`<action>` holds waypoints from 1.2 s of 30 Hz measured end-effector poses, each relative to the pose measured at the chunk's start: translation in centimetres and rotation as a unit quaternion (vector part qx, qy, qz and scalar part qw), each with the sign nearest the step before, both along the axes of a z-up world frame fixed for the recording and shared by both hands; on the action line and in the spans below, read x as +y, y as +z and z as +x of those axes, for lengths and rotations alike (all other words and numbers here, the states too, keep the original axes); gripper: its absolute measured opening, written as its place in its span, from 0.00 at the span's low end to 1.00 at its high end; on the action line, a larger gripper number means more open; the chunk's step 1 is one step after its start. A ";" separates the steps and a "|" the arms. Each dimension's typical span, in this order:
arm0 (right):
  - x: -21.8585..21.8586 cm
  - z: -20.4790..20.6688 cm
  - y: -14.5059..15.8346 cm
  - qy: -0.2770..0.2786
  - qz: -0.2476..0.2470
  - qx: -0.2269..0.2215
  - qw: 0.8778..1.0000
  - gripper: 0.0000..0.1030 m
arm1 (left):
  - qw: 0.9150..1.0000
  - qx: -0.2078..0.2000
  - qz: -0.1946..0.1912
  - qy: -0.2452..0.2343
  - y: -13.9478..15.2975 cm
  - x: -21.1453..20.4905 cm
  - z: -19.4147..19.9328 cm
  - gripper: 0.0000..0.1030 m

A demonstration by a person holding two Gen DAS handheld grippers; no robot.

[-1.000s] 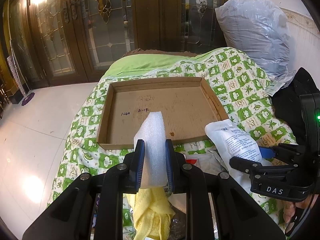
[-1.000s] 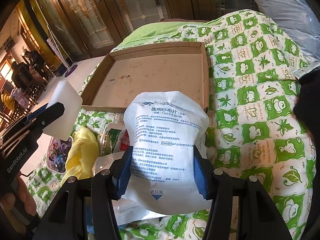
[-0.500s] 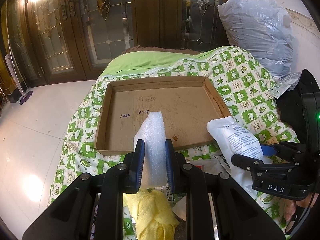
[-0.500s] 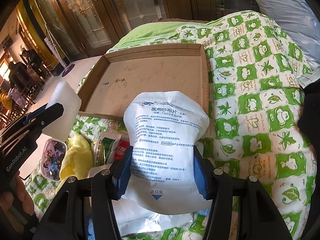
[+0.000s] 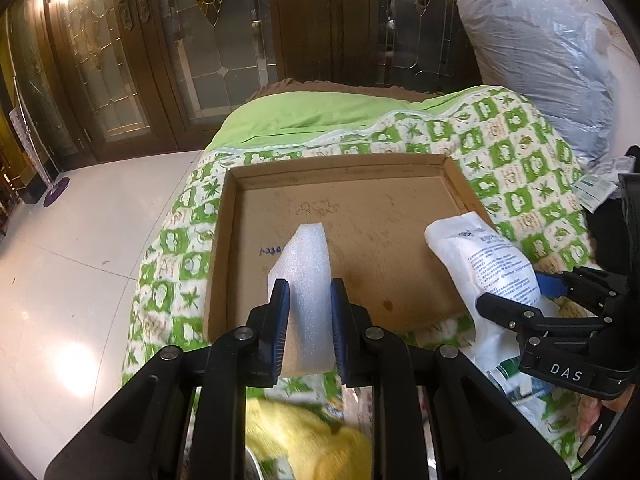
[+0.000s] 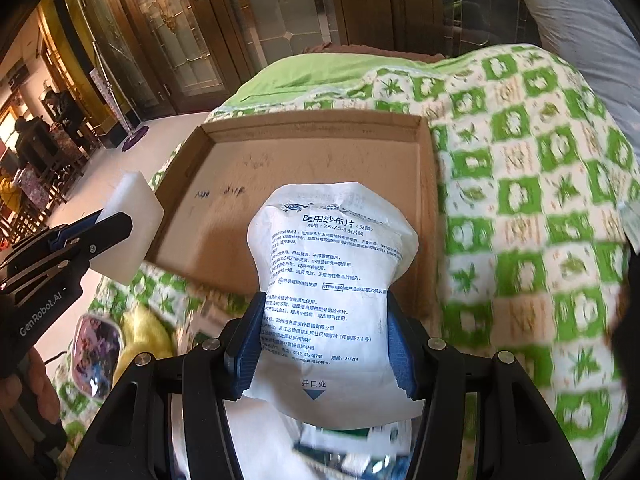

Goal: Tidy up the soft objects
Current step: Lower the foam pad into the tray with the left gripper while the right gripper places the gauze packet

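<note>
On the left, the left gripper (image 5: 306,322) is clamped on a white foam block (image 5: 306,292), its two pads pressed against the block's sides, holding it upright above the near edge of the shallow cardboard tray (image 5: 218,248) that lies on the green-patterned quilt (image 5: 516,152). Below it a yellow cloth (image 5: 304,436) sits on the quilt among other packets, too blurred to name. To the right, the right gripper (image 6: 322,346) is closed around a white gauze packet (image 6: 328,280) printed with blue text, held over the tray's near right corner. A grey plastic bag (image 5: 540,52) rests at the far right.
</note>
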State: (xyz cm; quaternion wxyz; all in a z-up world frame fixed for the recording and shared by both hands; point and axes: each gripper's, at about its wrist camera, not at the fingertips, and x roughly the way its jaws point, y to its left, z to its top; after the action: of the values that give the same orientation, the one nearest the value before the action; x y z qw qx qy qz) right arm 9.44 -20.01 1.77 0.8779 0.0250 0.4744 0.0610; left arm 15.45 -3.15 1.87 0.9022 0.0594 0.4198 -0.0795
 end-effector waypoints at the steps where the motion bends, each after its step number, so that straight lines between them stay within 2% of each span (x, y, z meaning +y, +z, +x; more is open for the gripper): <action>1: 0.0 0.4 -0.1 0.000 -0.001 -0.001 1.000 0.52 | 1.000 0.003 0.000 0.002 -0.1 0.0 0.6 0.17; 6: 0.0 3.4 -0.5 -0.003 -0.006 -0.006 1.000 0.52 | 1.000 0.013 0.003 0.007 -0.9 -0.1 3.0 0.17; 10: -0.1 5.5 -1.3 -0.006 -0.002 -0.004 1.000 0.52 | 1.000 0.020 0.022 0.008 -2.2 -0.5 4.6 0.17; 17: 0.3 7.1 -3.3 -0.001 0.002 0.009 1.000 0.52 | 0.997 0.024 0.077 0.018 -4.8 -0.8 6.3 0.17; 24: 0.8 8.4 -4.9 0.004 -0.019 0.007 1.000 0.53 | 0.990 -0.002 0.139 -0.002 -6.2 -2.6 5.2 0.21; 27: 0.9 8.5 -5.4 0.005 -0.020 0.006 1.000 0.56 | 0.991 0.008 0.137 0.003 -6.8 -2.6 5.2 0.38; 28: 0.8 8.6 -5.5 0.005 -0.017 0.005 1.000 0.60 | 0.991 0.007 0.134 0.006 -6.7 -2.5 5.1 0.53; 30: 0.7 8.4 -5.6 0.005 -0.009 0.006 1.000 0.64 | 0.993 0.001 0.118 0.011 -6.4 -2.1 4.8 0.71; 32: 0.4 8.2 -5.5 0.003 -0.002 0.001 1.000 0.71 | 0.996 -0.010 0.093 0.008 -5.8 -1.5 4.2 0.78; 36: 0.2 7.6 -5.0 0.003 -0.001 -0.012 1.000 0.81 | 0.996 -0.015 0.092 0.014 -5.2 -1.1 3.9 0.78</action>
State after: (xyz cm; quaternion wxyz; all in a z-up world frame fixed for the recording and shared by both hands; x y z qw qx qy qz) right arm 17.02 -19.77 -3.19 0.8835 0.0219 0.4635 0.0633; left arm 19.37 -4.28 -3.32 0.9001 0.1372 0.4126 -0.0267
